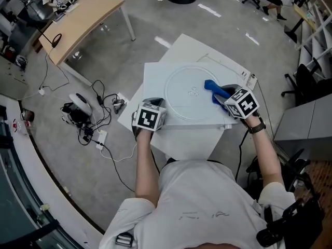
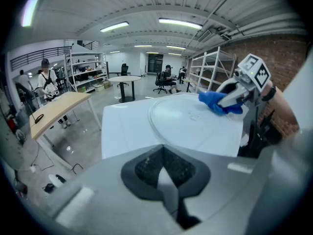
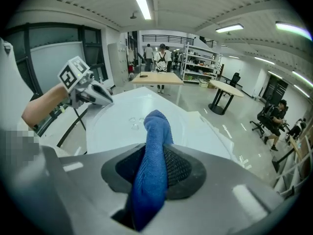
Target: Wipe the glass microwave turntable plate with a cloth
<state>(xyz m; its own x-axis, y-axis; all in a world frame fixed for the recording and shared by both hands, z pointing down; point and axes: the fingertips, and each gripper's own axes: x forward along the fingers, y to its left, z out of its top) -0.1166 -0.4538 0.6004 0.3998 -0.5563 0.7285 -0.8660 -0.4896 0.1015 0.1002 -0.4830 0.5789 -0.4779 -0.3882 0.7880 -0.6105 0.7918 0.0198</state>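
Bright ceiling tube lights [image 2: 180, 22]; glare on floor [image 1: 207, 9]; fisheye edges dark, jaws blurred.

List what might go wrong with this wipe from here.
1. The glass plate lies loose on the white board. The left hand-held gripper is shut and appears to be off the plate, so a wipe could slide it.
2. The blue cloth is bunched into a narrow roll in the right hand-held gripper, so it may miss much of the glass.
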